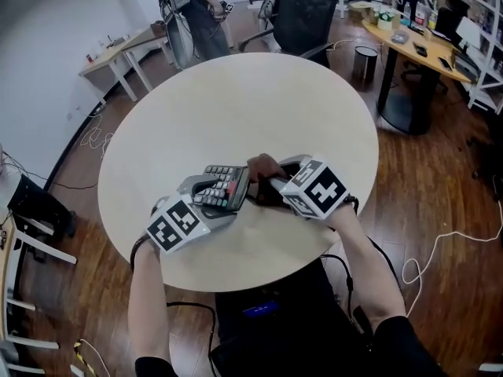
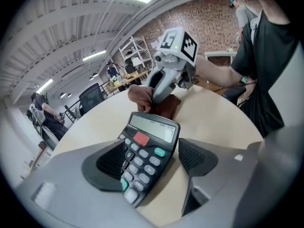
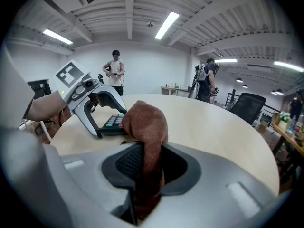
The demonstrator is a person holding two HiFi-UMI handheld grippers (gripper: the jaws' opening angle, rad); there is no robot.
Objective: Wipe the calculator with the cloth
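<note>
Looking down from the head view, the calculator (image 1: 224, 185) lies on the round bench (image 1: 236, 108) near its front edge. The left tool (image 1: 211, 199) reaches in from the calculator's left and the right tool (image 1: 271, 187) from its right. A brown cloth (image 1: 263, 167) is bunched just beyond the calculator's right end, and the right tool's marker cube covers that tool's jaws. In the left gripper view the left tool's jaws stand wide with the calculator between them. Its long axis runs away along the tool's own line, keys nearest and display end towards the cloth. A clear gap shows at the right pad, while contact at the left pad is hard to judge. In the right gripper view the jaws are pinched on the cloth, whose free fold stands up ahead of them. The calculator lies ahead and to the left, mostly cut off by the fold and the left tool. So the right tool is the nearer one for wiping. No view settles whether the cloth already touches the display end.
</note>
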